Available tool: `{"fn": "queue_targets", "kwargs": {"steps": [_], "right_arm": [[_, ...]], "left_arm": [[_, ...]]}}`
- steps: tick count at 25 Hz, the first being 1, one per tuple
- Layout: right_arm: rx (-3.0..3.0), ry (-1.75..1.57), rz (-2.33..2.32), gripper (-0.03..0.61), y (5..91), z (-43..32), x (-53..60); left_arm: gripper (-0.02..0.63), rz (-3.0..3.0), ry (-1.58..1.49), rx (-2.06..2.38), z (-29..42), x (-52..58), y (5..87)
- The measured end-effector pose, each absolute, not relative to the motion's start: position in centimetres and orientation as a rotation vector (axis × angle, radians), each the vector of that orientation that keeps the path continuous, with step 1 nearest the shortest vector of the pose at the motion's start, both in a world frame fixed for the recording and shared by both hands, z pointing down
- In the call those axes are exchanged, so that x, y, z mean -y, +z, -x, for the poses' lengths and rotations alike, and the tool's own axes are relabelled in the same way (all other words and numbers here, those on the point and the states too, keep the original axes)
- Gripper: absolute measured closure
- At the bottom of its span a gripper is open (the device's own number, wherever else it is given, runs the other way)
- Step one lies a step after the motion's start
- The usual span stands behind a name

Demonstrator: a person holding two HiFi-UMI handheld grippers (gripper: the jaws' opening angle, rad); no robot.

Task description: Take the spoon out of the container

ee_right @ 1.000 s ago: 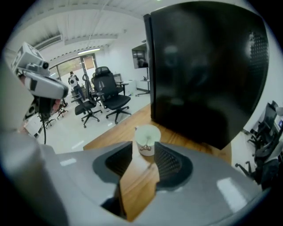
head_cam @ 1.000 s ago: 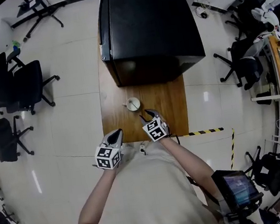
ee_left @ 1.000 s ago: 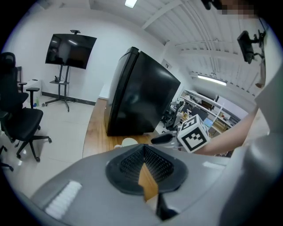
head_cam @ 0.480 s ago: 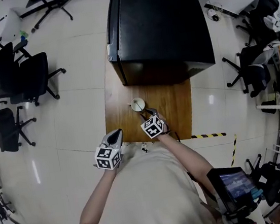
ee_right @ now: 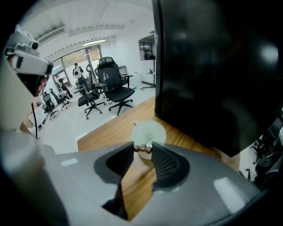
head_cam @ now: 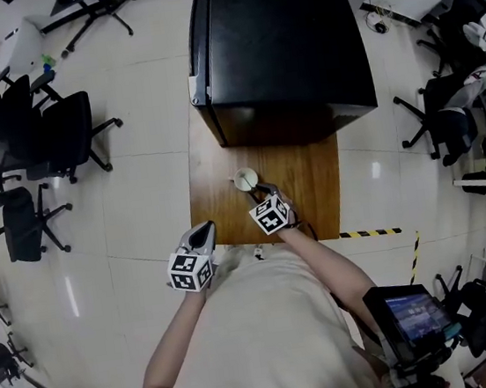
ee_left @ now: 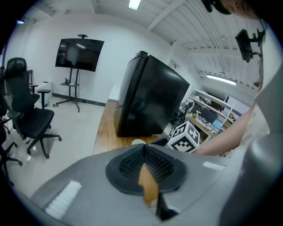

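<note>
A small white container (head_cam: 245,179) stands on the wooden table (head_cam: 309,190) in front of a black cabinet. A spoon stands in it, and its brown beaded handle end (ee_right: 143,149) sticks up out of the white container (ee_right: 149,130). My right gripper (ee_right: 143,150) points down at the container, and its jaws have just been closing onto the handle, with the beads spanning the gap between the tips. In the head view the right gripper (head_cam: 260,192) sits just right of the container. My left gripper (head_cam: 203,230) hovers at the table's near left corner, shut and holding nothing (ee_left: 143,149).
A big black cabinet (head_cam: 276,42) covers the far half of the table, close behind the container. Black office chairs (head_cam: 49,134) stand on the tiled floor to the left. Yellow-black tape (head_cam: 368,233) marks the floor on the right.
My right gripper has come down and closer to the container, and its jaws have narrowed round the spoon handle. The left gripper has stayed put.
</note>
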State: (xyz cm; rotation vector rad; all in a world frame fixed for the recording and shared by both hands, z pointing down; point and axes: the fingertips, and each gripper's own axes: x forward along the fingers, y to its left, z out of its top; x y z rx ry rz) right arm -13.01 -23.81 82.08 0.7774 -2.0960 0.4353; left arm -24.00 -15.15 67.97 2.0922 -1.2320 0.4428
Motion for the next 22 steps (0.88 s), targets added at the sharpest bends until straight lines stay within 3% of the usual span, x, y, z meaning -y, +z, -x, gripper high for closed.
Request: {"fn": "queue_targets", "kwargs": {"steps": [22], "right_arm": [[2.323, 0.508, -0.966, 0.453, 72.4, 5.8, 24.4]], "left_arm": [[0.625, -2.206, 0.474, 1.129, 19.8, 18.1, 67.4]]}}
